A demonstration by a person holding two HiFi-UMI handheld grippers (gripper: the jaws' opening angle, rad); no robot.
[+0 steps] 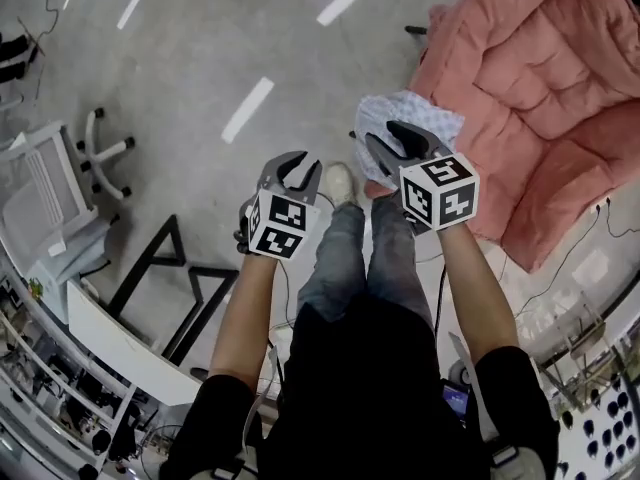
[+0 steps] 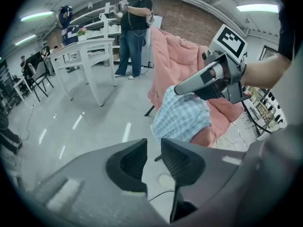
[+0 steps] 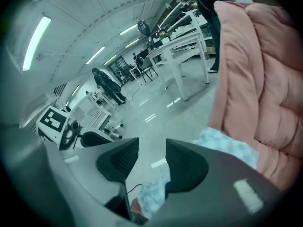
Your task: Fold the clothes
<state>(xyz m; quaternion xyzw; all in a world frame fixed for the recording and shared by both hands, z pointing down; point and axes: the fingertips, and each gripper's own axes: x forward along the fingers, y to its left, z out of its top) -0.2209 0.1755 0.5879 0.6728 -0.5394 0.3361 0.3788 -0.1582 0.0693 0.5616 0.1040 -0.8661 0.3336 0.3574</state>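
Observation:
A light blue checked garment [image 1: 412, 116] lies bunched on the near edge of a pink quilt [image 1: 545, 78]. My right gripper [image 1: 385, 136] hovers just in front of it, jaws apart and empty. My left gripper [image 1: 300, 168] hangs over bare floor to the left, clear of the cloth, with a narrow gap between its jaws and nothing in it. In the left gripper view the garment [image 2: 182, 117] sits beyond the jaws [image 2: 154, 157], under the right gripper's fingers [image 2: 194, 82]. In the right gripper view the garment [image 3: 222, 145] shows behind and below the jaws [image 3: 151, 157].
The quilt [image 2: 180, 60] drapes over a raised surface on the right. A white table [image 2: 90, 51] and a standing person [image 2: 135, 27] are farther off. An office chair [image 1: 60, 198], a white tabletop edge [image 1: 120, 343] and a black frame [image 1: 180, 268] are at my left.

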